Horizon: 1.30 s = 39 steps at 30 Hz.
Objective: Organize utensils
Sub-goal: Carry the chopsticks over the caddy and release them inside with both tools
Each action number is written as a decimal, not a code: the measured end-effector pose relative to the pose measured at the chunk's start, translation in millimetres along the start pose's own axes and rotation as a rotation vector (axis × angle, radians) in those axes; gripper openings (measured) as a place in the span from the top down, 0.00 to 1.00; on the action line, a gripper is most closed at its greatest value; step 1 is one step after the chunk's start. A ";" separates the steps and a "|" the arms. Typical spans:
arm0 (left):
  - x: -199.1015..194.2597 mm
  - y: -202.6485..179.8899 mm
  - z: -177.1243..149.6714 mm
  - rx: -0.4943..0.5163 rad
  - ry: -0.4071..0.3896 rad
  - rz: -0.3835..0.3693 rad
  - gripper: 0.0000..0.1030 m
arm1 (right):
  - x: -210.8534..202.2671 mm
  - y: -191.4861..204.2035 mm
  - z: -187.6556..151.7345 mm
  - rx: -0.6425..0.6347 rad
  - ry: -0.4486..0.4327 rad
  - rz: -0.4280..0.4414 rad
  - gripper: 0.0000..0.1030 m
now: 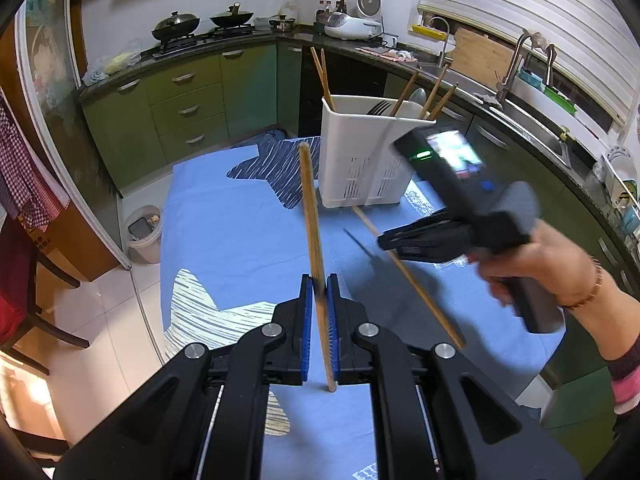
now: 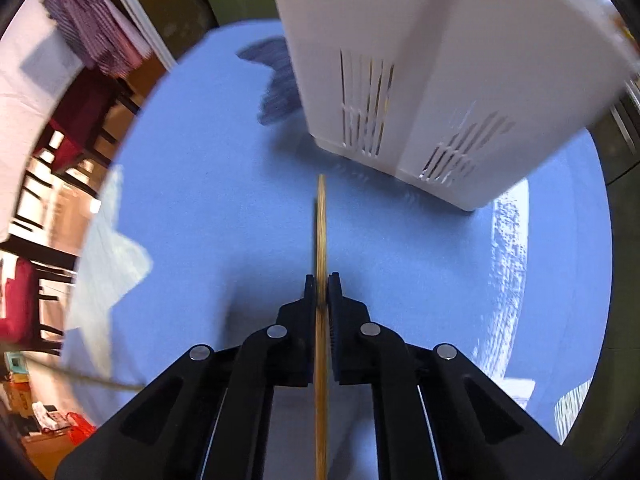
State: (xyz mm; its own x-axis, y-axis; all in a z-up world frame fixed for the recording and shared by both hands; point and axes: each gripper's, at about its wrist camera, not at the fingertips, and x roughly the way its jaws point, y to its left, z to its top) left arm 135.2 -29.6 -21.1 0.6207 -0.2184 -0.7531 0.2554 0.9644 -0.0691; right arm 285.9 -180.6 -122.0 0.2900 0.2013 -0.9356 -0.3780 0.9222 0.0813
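A white slotted utensil holder [image 1: 366, 152] stands on the blue tablecloth [image 1: 224, 232] and holds several wooden chopsticks and a dark fork. My left gripper [image 1: 320, 280] is shut on a wooden chopstick [image 1: 310, 208] that points up toward the holder. My right gripper [image 2: 322, 278] is shut on another wooden chopstick [image 2: 321, 232], held above the cloth just in front of the holder [image 2: 440, 60]. In the left wrist view the right gripper [image 1: 384, 242] is at mid right, and its chopstick [image 1: 420, 284] slants down to the right.
Green kitchen cabinets [image 1: 180, 108] and a counter with woks [image 1: 176, 24] and a rice cooker [image 1: 352, 26] run behind the table. A sink [image 1: 532, 120] is at the right. A small bin [image 1: 144, 232] and red chairs [image 2: 24, 304] stand left of the table.
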 end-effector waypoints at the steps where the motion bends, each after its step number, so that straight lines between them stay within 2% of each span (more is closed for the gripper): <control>1: -0.2 -0.5 0.0 0.002 0.000 -0.002 0.93 | -9.5 0.2 -3.9 -0.005 -0.023 0.005 0.93; 8: -5.2 -5.2 -2.3 0.016 -0.012 -0.009 0.93 | -96.4 -10.5 -60.9 -0.026 -0.212 0.075 0.93; 13: -8.8 -7.3 -3.8 0.022 -0.017 -0.011 0.94 | -136.6 -22.4 -102.9 -0.024 -0.290 0.082 0.93; 17: -12.2 -9.3 -2.4 0.021 -0.029 -0.014 0.94 | -152.3 -32.3 -121.4 -0.012 -0.325 0.090 0.93; 23: -15.6 -14.4 4.2 0.032 -0.041 -0.018 0.94 | -172.3 -45.0 -128.2 0.004 -0.370 0.100 0.93; 29: -26.4 -24.3 29.4 0.056 -0.078 -0.028 0.94 | -203.5 -53.5 -117.5 0.020 -0.441 0.114 0.93; 35: -47.2 -34.3 85.0 0.078 -0.164 -0.029 0.93 | -239.0 -59.4 -100.0 0.019 -0.513 0.110 0.93; 39: -51.9 -40.1 129.1 0.082 -0.210 -0.034 0.94 | -247.5 -64.6 -98.3 0.020 -0.524 0.111 0.93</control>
State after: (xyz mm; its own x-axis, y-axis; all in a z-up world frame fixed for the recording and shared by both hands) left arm 188.5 -76.2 105.3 0.7493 -0.2852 -0.5977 0.3332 0.9423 -0.0319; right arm 152.1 -322.4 70.5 0.6511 0.4312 -0.6246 -0.4160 0.8911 0.1815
